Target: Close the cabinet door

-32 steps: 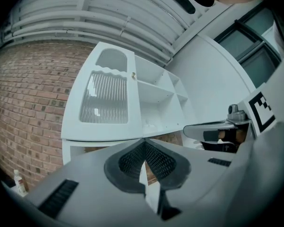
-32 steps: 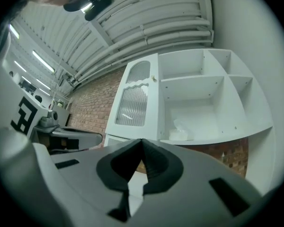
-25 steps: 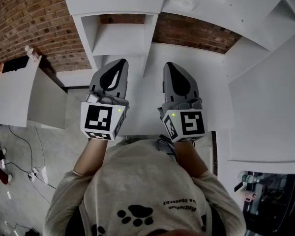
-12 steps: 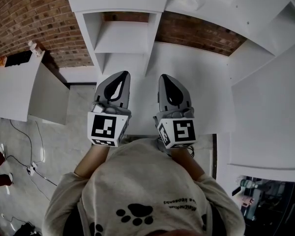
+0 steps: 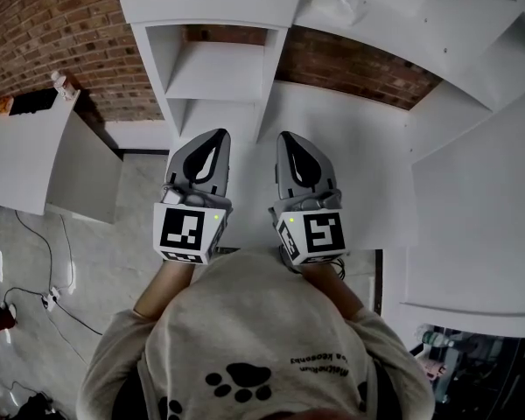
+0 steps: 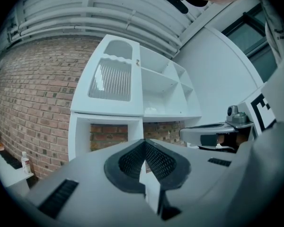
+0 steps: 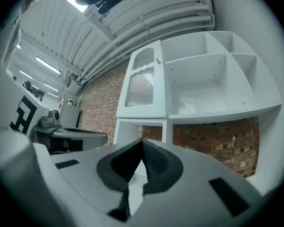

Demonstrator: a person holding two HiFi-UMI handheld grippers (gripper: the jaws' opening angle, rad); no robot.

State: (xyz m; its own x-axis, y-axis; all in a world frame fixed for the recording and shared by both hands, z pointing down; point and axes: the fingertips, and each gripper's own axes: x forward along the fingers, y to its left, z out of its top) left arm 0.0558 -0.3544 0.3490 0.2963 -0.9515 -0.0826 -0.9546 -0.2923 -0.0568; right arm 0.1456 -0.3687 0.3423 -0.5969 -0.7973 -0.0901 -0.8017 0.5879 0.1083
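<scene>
My left hand-held gripper (image 5: 217, 135) and right hand-held gripper (image 5: 285, 136) are held side by side, both pointing toward 12 o'clock. In the left gripper view the black ribbed pads of the left hand-held gripper (image 6: 144, 141) meet at the tip with nothing between them. In the right gripper view the right hand-held gripper (image 7: 142, 141) is likewise pressed together and empty. Each carries a white cube with black square markers at its 6 o'clock end, left (image 5: 191, 232) and right (image 5: 313, 234).

At 12 o'clock stands the tall white cabinet unit (image 5: 214, 68). The white cabinet door with a ribbed glass panel (image 7: 141, 86) sits in its upper left column and appears to lie flush with the front. At 3 o'clock of the door are open white shelf compartments (image 7: 199, 86). A red brick wall (image 5: 52, 33) lies at 10 o'clock.
</scene>
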